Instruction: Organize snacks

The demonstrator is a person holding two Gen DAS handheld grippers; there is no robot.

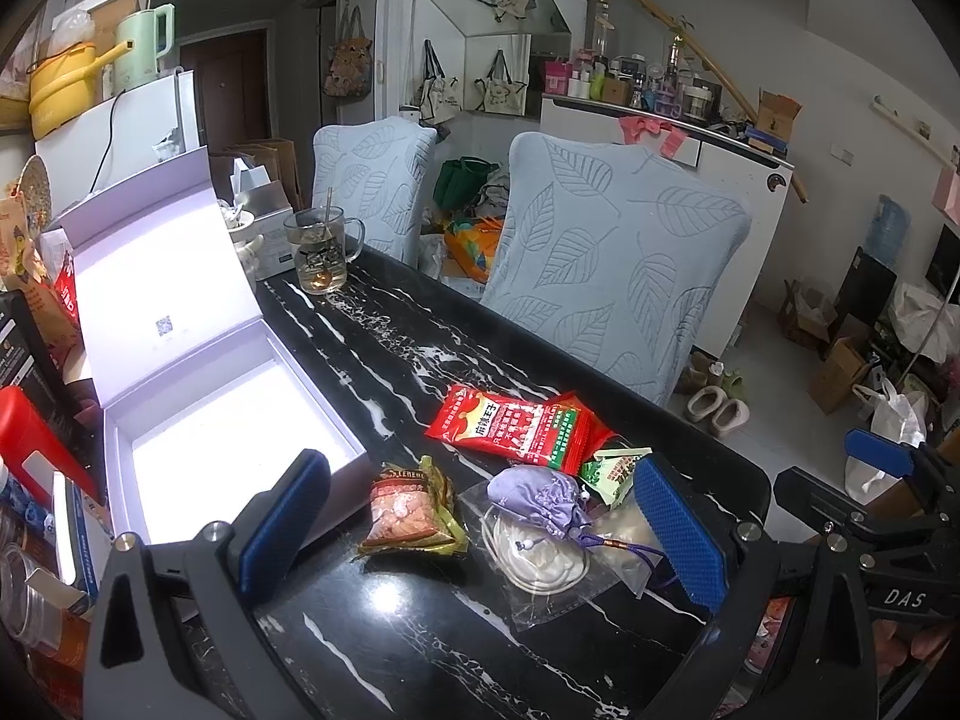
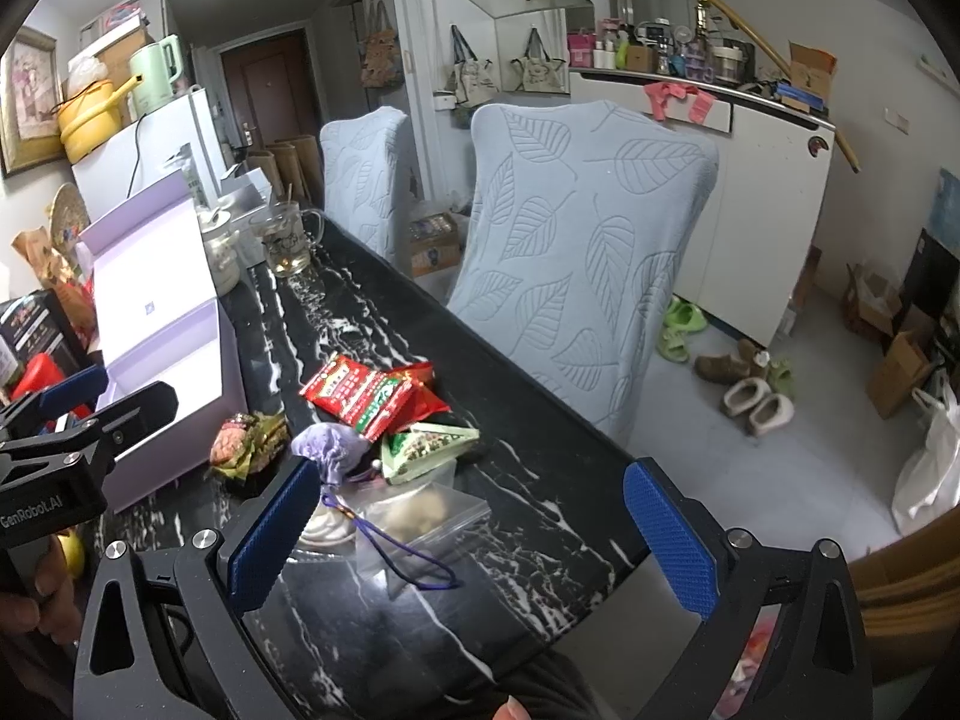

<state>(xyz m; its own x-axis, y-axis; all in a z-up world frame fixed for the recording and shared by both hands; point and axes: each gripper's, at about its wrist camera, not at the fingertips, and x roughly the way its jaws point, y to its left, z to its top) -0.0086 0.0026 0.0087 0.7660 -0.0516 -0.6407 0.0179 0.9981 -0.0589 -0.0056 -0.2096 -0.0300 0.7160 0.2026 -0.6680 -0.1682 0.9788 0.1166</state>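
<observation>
Black marble-look table [image 1: 384, 354]: red snack pkts [image 1: 516, 426], brown snack pkt [image 1: 405, 510], lilac pouch [image 1: 540, 501], clear zip bags [image 1: 558, 564]; open lavender box [image 1: 198, 402] beside. Left gripper [image 1: 480, 522], right gripper [image 2: 474, 534]: fingers wide, holding nothing.

A lived-in home dining area, cluttered with everyday household things.

A black marble-patterned dining table [image 1: 384, 354] stood with two leaf-patterned covered chairs [image 1: 606, 264] beside it; tote bags [image 1: 498, 87] hung on the wall, slippers [image 2: 756, 402] lay on the floor, a green kettle [image 1: 144, 42] sat atop a small white fridge [image 1: 132, 126], and a glass mug [image 1: 318, 249] rested on the table.
</observation>
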